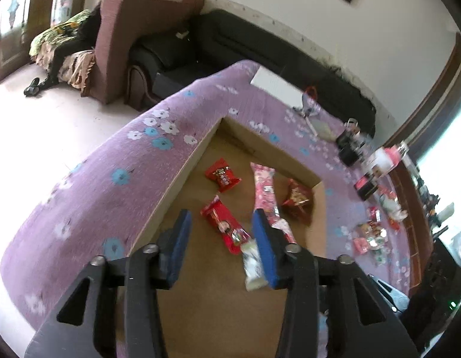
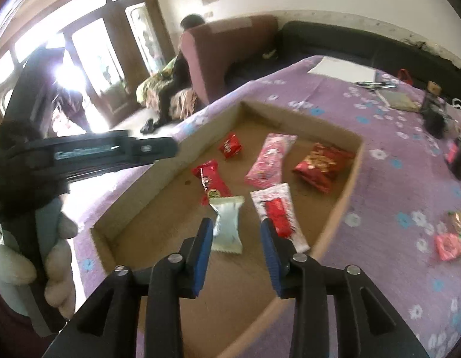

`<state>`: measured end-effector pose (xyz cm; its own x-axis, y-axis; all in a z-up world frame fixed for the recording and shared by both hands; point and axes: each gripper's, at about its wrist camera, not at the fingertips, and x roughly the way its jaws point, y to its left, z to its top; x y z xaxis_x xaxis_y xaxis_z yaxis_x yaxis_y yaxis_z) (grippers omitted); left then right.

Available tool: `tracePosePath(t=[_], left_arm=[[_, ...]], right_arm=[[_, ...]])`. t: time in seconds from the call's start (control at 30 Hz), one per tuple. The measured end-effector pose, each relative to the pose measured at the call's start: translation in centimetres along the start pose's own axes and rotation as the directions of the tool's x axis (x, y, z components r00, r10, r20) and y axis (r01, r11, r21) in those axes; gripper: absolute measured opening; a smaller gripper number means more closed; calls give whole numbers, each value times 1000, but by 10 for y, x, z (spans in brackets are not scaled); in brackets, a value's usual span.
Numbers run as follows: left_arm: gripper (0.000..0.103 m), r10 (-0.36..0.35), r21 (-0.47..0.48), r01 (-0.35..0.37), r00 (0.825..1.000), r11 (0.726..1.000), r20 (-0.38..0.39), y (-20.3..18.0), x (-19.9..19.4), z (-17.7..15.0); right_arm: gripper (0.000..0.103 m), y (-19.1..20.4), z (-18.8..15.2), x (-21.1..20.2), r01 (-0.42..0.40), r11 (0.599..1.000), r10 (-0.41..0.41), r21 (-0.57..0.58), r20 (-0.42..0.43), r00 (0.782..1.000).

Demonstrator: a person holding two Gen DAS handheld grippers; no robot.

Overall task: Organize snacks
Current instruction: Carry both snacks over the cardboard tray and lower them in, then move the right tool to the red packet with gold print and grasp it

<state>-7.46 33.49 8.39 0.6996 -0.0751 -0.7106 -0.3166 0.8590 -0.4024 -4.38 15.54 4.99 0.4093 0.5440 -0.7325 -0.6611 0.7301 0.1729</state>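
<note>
Lying flat in the cardboard box (image 2: 347, 179), glossy red, pink, white snack packets (image 2: 270, 161).

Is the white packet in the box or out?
In: the white packet lies flat on the box floor, among the other snacks.

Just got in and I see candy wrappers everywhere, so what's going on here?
A person holds a gripper in each hand and sorts snacks into a shallow cardboard box on a purple flowered bedspread. Six packets lie in the box, among them a white packet and a pink packet. The left gripper and right gripper hover open above them, holding nothing. More snacks wait on the bedspread outside.
</note>
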Motion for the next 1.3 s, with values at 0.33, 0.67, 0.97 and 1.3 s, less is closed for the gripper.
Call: tracePosePath(t=[0.33,0.67,0.97,1.3], left_arm=[[68,23,25,-26,994,999,108,-42,-44,-46],[68,-1,111,-7,997,994,73,-88,-39,-77],[68,-75,128,72,997,989,14,-98,-27,-90],[68,-114,177,123,992,977,-57,-102,-7,-97]], right_arm=[[42,-49,-30,-62,66,991,-78,112,103,992],[47,-112,-57,-104,155,958,-191,240,135,972],[48,-194,-47,-124,282,883,-343,375,106,933],[48,-289,-23,-82,323,755,-389,570,-6,921]])
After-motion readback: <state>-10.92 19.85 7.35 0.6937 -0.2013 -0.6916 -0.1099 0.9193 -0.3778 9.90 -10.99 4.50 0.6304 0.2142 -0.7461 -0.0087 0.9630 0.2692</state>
